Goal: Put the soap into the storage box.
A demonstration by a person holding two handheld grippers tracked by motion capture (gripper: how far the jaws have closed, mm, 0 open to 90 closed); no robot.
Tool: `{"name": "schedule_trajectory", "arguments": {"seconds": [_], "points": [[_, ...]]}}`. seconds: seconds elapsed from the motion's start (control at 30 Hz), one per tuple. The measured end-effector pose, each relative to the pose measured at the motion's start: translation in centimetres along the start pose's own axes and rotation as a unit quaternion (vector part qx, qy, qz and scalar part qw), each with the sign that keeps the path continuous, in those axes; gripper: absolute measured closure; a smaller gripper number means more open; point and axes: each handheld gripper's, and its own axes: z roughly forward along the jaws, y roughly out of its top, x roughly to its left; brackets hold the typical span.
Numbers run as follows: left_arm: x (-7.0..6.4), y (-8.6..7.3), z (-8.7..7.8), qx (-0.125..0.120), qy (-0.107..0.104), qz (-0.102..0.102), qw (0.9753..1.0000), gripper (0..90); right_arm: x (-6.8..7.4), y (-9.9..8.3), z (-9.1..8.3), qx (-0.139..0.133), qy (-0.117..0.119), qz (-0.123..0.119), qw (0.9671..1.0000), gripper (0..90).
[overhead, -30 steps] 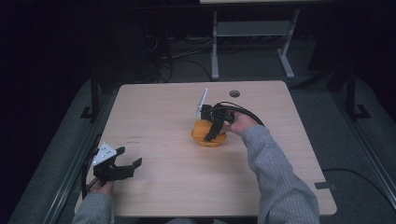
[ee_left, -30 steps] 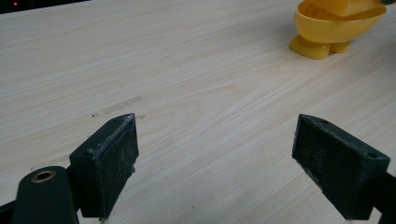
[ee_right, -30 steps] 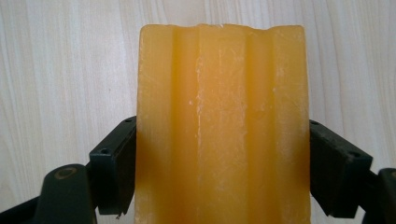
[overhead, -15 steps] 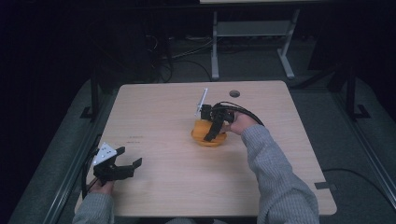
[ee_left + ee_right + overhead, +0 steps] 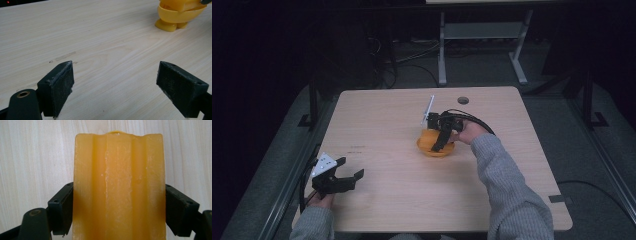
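Nearest the person, the left gripper [image 5: 343,175] rests with jaws spread wide and empty at the table [image 5: 377,125] edge, well apart from the yellow bowl [image 5: 435,146] at mid-table, over which the right gripper [image 5: 441,140] clamps a ribbed orange block [image 5: 118,187]; the placing step appears in hand, and the next move likely calls for lowering and release.

Wide bare light wooden table [image 5: 382,120] ahead of the left hand-held gripper [image 5: 115,82], open run across, only the yellow plastic bowl-shaped piece [image 5: 435,146] mid-table, right hand-held gripper [image 5: 441,142] on it.
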Motion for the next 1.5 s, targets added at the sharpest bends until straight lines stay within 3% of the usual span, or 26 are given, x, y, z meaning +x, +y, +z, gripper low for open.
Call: {"name": "schedule_trajectory", "arguments": {"seconds": [1.5], "points": [[-0.02, 0.03, -0.02, 0.002, 0.001, 0.003, 1.0, 13.6, 0.12, -0.11, 0.38, 0.007, -0.002, 0.01, 0.9999, 19.6]]}}
